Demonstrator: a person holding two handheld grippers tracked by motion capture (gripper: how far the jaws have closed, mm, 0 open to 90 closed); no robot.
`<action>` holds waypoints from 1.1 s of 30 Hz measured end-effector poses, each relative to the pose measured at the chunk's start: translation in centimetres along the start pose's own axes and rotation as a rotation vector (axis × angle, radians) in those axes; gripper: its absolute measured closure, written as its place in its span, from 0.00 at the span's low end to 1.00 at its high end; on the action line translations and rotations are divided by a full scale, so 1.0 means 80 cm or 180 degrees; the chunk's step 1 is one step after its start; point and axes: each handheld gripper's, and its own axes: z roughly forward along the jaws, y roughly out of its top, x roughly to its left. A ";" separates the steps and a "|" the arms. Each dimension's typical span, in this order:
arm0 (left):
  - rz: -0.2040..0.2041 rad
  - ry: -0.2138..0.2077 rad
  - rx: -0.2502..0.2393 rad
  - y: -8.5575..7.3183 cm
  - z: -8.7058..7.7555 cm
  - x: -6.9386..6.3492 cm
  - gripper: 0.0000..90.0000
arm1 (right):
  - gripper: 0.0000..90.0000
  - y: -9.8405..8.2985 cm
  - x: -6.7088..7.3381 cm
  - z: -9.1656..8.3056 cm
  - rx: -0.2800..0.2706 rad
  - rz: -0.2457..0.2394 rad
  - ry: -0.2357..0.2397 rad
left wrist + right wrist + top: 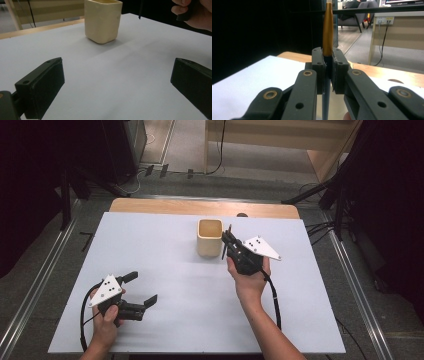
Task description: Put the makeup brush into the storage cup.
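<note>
Your left gripper (142,290) rests low on the white counter (165,320), well to the near left of the cup (209,237), its fingers (42,85) spread wide with nothing between them. The cup is a cream, square-sided holder with rounded corners, standing upright and open-topped. Just to the cup's right, your right gripper (227,240) has its fingers (319,70) clenched on a slim pen (328,32), with a tapered gold-brown section above the pads and a darker shaft below. It stands nearly upright beside the cup's rim. Judge it light, stiff and smooth, liable to pivot or slip; a mid-shaft hold suits it.
</note>
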 end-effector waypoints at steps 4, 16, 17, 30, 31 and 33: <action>-0.0033 0.0035 -0.0010 -0.006 -0.006 0.006 0.00 | 0.93 0.009 -0.003 0.007 -0.0048 0.0001 0.0036; -0.0110 0.0111 0.0011 -0.015 -0.019 0.015 0.00 | 0.93 0.034 -0.005 0.022 -0.0222 0.0064 0.0174; -0.0103 0.0108 0.0018 -0.015 -0.019 0.014 0.00 | 0.93 0.036 -0.006 0.023 -0.0238 0.0062 0.0167; -0.0076 0.0111 0.0021 -0.015 -0.018 0.014 0.00 | 0.93 0.050 -0.006 0.045 -0.0300 0.0021 0.0082; -0.0072 0.0109 0.0024 -0.015 -0.018 0.014 0.00 | 0.93 0.050 -0.007 0.047 -0.0307 0.0028 0.0073; -0.0065 0.0110 0.0030 -0.015 -0.018 0.013 0.00 | 0.93 0.049 -0.009 0.050 -0.0298 0.0050 0.0039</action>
